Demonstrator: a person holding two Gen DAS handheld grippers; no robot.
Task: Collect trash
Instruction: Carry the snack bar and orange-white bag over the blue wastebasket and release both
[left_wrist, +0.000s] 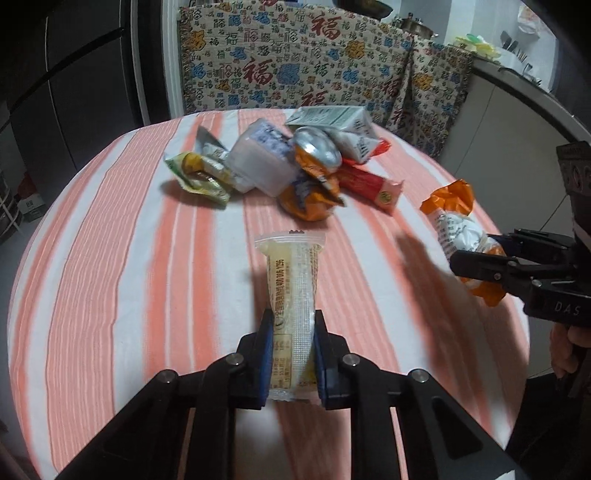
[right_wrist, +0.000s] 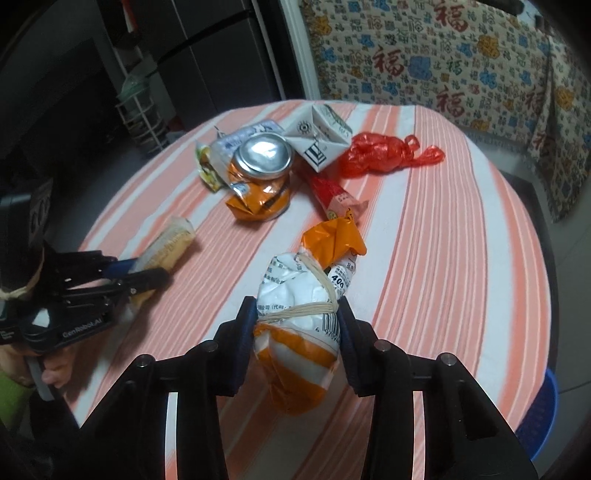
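Glossy clear plastic sachet (left_wrist: 291, 295), shiny crumpled metal can (right_wrist: 264, 157), matt ribbed striped cloth tablecloth (left_wrist: 110, 258).

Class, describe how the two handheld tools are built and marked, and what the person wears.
Both tools are black with riveted linkage arms and blue finger pads. The right tool reads "DAS"; the left tool reads "GenRobot.AI" and has a rubber band around it. A green sleeve shows.

Both wrist views close, angled down; share striped table (left_wrist: 110, 258).

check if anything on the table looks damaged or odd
The orange can in the trash pile is crushed, its body crumpled under the silver top. The white carton behind it is flattened. Nothing has spilled on the striped tablecloth.
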